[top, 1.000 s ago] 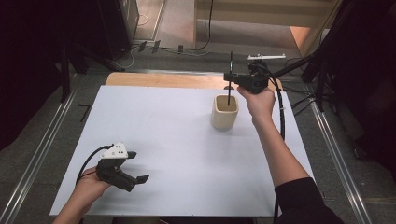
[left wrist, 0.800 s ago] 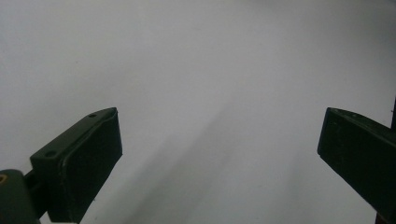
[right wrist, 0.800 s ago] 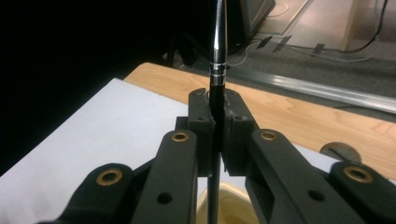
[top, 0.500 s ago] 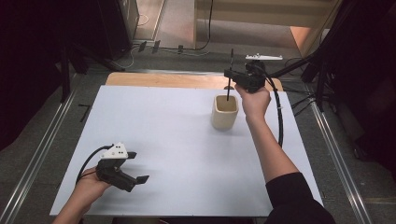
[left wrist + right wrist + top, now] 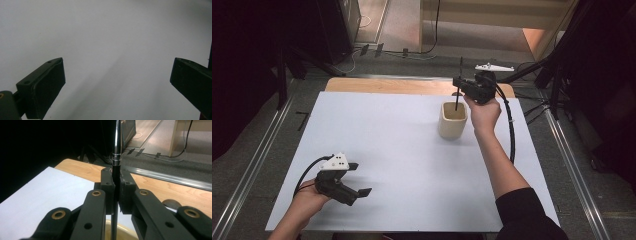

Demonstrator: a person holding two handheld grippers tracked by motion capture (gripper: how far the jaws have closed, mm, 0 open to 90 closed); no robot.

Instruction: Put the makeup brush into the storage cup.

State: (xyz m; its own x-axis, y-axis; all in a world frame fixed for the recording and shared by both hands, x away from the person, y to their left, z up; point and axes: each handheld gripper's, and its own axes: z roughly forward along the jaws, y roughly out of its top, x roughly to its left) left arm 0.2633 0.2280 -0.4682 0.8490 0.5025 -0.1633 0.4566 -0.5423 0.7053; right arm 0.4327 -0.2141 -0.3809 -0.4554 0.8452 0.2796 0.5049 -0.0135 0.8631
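Near the table's front left corner, the left gripper (image 5: 354,179) rests low over the white sheet (image 5: 387,145) in the person's left hand (image 5: 307,197), pointing toward the right edge. Its own view shows what the high view cannot: the jaws stand wide with only bare sheet between them.

Toward the back right, the right arm reaches forward, its hand (image 5: 484,112) holding the right gripper (image 5: 458,86) above the cup (image 5: 453,120). In the right gripper view the jaws clamp a pen (image 5: 115,157) upright, its silver upper barrel rising above the pads and its lower end dropping into the cup's mouth. No writing can be read.
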